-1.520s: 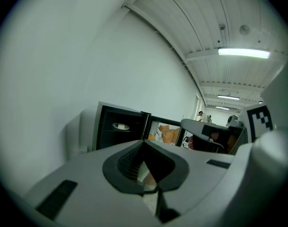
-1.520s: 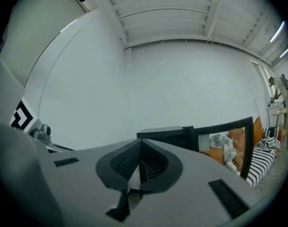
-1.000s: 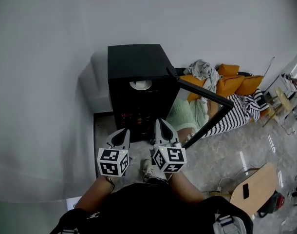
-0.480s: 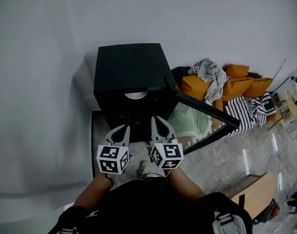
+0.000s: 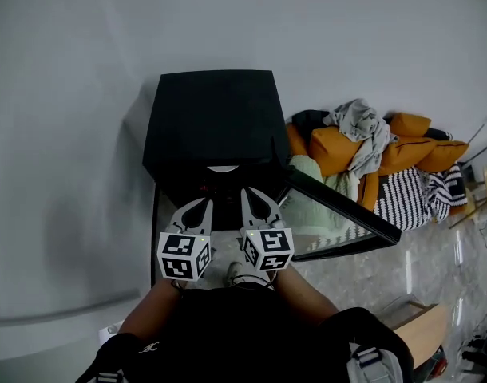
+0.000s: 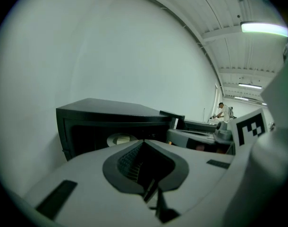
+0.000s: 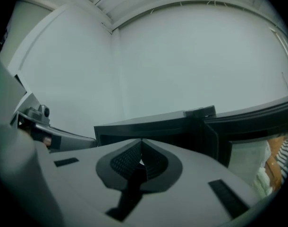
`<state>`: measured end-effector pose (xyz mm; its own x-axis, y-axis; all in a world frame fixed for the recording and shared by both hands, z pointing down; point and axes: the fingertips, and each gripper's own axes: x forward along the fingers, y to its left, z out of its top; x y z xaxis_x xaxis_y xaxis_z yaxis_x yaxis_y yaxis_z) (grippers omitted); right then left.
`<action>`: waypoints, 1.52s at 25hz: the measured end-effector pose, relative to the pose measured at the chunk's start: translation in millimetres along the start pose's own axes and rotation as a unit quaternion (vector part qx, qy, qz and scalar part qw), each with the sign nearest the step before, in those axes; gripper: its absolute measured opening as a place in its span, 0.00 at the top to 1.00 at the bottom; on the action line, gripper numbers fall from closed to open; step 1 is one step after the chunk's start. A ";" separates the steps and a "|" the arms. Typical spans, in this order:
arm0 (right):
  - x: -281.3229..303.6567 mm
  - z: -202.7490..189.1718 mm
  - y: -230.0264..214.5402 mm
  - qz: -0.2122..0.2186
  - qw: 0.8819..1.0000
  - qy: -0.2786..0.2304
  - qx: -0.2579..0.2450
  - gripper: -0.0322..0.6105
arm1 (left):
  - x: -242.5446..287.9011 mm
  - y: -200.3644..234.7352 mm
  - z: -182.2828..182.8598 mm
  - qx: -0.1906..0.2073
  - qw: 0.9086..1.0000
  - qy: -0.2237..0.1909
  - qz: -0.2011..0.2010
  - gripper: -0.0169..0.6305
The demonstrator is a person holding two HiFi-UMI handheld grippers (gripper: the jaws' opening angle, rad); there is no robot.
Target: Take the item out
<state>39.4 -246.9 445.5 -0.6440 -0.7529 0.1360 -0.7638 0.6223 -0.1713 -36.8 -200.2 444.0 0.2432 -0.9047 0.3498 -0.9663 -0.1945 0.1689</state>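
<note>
**Both grippers closed, empty, in front of the open cabinet**

Left gripper (image 6: 143,142): jaws pressed together, ribbed pads meeting, nothing between them. Right gripper (image 7: 141,141): same, jaws tight together, nothing held. From the head view the two sit side by side, near each other, tips aimed at the cabinet (image 5: 211,118) mouth. Neither touches it.

Cabinet: black box, standing against a pale wall (image 5: 84,134). Its door (image 5: 339,214), a dark frame with a glass pane, is swung wide open to the person's right, past the right gripper.

Item: a white disc (image 6: 120,138) lies inside the cabinet on the upper level, just behind the front edge, ahead of the left gripper's tips and apart from them. In the head view only its front rim shows under the cabinet top. What kind of thing it is, cannot tell.

Further out, right of the door: orange cushions (image 5: 339,146) with grey clothing heaped on them, and a striped cloth (image 5: 407,198) on the floor. A shoe (image 5: 242,274) shows just below the grippers.
</note>
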 end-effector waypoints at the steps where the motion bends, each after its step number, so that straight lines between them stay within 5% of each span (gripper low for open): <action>1: 5.6 -2.7 -0.7 0.004 1.000 0.003 -0.002 0.94 | 2.5 2.4 -0.5 0.000 1.000 0.002 0.004 0.96; 9: 33.9 -27.9 -6.4 -0.004 0.999 0.033 0.012 0.94 | 13.9 20.2 3.3 0.014 1.000 0.014 0.010 0.96; 21: 84.9 -67.8 -20.4 -0.088 0.995 0.052 0.010 0.93 | 13.8 51.1 -1.5 0.013 0.999 0.029 -0.029 0.96; 30: 119.2 -89.5 -47.7 -0.158 0.984 0.074 0.032 0.63 | 17.4 59.7 -5.6 0.019 0.998 0.039 -0.051 0.96; 38: 150.0 -99.6 -67.2 -0.215 0.971 0.100 0.031 0.56 | 17.2 78.5 -5.0 0.020 0.998 0.040 -0.048 0.96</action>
<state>-10.2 -380.3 574.6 -0.2660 -0.8802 0.3931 -0.9640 0.2399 -0.1150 -108.1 -229.1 467.9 0.3401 -0.8484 0.4055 -0.9401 -0.2963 0.1687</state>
